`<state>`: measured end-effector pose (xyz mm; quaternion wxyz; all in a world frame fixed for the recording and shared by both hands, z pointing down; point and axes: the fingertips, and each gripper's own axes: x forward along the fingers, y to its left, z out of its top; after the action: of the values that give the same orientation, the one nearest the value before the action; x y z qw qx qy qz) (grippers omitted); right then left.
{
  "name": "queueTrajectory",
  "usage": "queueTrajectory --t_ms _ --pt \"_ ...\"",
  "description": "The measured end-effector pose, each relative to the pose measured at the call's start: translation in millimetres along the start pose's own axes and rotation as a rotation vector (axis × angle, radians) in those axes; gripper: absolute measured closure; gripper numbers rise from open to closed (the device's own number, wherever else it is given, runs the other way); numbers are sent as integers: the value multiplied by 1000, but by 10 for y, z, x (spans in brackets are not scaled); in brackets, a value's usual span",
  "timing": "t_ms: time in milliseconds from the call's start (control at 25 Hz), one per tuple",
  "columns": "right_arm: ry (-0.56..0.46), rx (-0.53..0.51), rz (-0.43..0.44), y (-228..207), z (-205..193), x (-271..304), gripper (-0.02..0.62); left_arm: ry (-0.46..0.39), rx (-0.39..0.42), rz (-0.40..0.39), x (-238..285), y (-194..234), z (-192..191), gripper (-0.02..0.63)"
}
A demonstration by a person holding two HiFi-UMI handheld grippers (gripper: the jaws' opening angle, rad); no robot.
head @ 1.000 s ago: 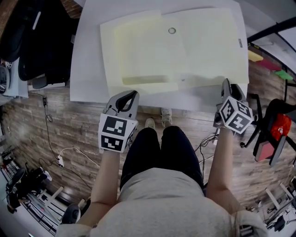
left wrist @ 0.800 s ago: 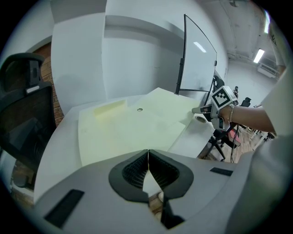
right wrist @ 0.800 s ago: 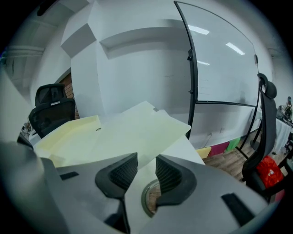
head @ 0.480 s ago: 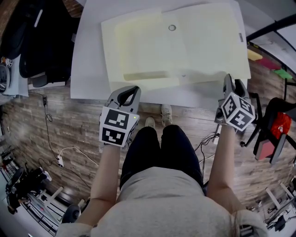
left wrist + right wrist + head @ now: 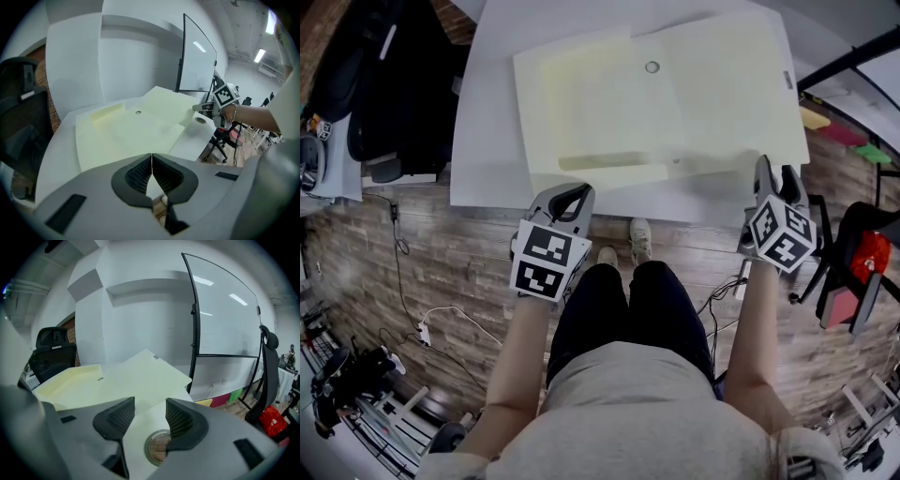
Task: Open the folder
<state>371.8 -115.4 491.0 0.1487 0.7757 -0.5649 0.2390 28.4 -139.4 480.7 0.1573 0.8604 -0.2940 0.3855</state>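
A pale yellow folder [image 5: 675, 94] lies spread open and flat on the white table [image 5: 492, 141], with a small ring [image 5: 652, 67] near its middle. It also shows in the left gripper view [image 5: 126, 136] and the right gripper view [image 5: 122, 380]. My left gripper [image 5: 572, 197] hovers at the table's near edge, just short of the folder's left half, and its jaws [image 5: 152, 157] are shut on nothing. My right gripper [image 5: 773, 176] is at the near right corner of the folder. Its jaws [image 5: 150, 404] are opening, with nothing between them.
A round cable grommet [image 5: 159, 448] sits in the table right under the right jaws. A black office chair [image 5: 394, 75] stands left of the table. A glass panel on a black frame [image 5: 225, 319] and another chair with red parts [image 5: 862, 262] stand to the right.
The right gripper's jaws have spread wider and it has lifted slightly off the table edge. The left gripper has stayed put and the folder lies as before.
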Motion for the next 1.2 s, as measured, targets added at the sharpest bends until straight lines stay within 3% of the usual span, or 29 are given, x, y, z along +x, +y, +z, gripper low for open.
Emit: queueTrajectory --t_ms 360,760,1200 --pt "-52 7 24 139 220 -139 357 -27 8 -16 -73 -10 66 584" --pt "-91 -45 48 438 348 -433 351 -44 2 -47 -210 -38 -72 584" --pt "-119 -63 118 888 413 -846 353 -135 0 -80 -435 -20 35 584"
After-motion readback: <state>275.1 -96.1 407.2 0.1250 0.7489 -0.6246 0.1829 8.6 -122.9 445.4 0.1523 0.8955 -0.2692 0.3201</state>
